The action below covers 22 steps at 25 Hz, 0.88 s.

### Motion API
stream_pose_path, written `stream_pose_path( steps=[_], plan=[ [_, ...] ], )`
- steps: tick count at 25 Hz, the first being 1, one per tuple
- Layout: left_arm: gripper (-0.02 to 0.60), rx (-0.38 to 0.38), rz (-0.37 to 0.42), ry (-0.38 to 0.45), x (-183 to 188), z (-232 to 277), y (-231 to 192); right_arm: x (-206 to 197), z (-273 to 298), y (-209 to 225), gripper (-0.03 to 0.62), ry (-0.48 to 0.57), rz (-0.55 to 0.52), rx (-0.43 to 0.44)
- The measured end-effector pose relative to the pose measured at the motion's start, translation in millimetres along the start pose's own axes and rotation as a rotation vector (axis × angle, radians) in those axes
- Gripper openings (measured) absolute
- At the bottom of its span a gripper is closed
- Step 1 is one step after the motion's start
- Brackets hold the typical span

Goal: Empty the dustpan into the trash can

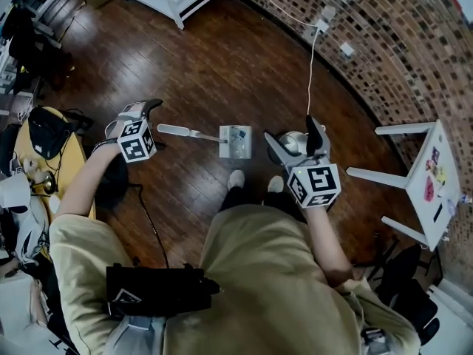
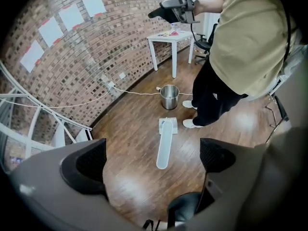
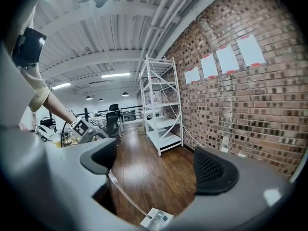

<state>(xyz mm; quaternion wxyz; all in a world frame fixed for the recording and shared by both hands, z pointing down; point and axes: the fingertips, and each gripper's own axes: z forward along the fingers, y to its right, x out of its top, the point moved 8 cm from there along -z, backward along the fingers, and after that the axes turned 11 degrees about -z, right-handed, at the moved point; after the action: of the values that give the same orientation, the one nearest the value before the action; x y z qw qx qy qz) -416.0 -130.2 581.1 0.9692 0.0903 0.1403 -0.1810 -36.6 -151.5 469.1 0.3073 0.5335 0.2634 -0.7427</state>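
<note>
1. Brown floorboards (image 1: 222, 72) are where the dustpan (image 2: 165, 143) is found. It is laid flat, with its pan end just beside the person's shoes (image 1: 236, 177) and its long white handle stretched away from them.
2. The steel trash can (image 2: 169, 96) is stood upright on the floor near the pan end, toward the brick wall. The dustpan has not been lifted, so the task is judged to be at its start.
3. The left claw (image 2: 151, 159) is spread wide and pointed steeply down above the free end of the handle. Nothing is pinched in it.
4. The right claw (image 3: 156, 165) is likewise spread and empty. It is held roughly level and higher up, on the trash can's side of the person.
5. The step in hand is judged to be the pick-up of the handle. The handle should be centred between the pads before they are pressed together, and it should be taken across its width.
6. A hold a little in from the tip is advised, since the pan end is likely to sag.
7. The pan should be kept level while it is lifted, so that nothing is spilled before the can is reached. Its contents cannot be made out.
</note>
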Motion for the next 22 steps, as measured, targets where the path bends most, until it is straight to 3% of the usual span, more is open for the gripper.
stream_pose_path(
  steps=[2,9,17,22],
  plan=[
    [0.577,-0.015,-0.021,-0.009,-3.7,17.4,5.6,-2.4,-1.3,0.0,0.508,-0.005,0.005,0.002],
    [0.575,-0.046,0.014,-0.047,-16.7,72.4,22.7,-7.8,-2.5,-3.5,0.506,-0.011,0.046,0.018],
    [0.571,-0.062,0.019,-0.093,-26.5,111.7,32.1,-10.1,-6.1,-4.0,0.503,0.003,0.163,0.042],
    [0.531,-0.061,0.026,-0.109,-26.1,130.1,28.6,-11.9,-9.4,-1.0,0.494,0.007,0.191,0.040]
  ],
)
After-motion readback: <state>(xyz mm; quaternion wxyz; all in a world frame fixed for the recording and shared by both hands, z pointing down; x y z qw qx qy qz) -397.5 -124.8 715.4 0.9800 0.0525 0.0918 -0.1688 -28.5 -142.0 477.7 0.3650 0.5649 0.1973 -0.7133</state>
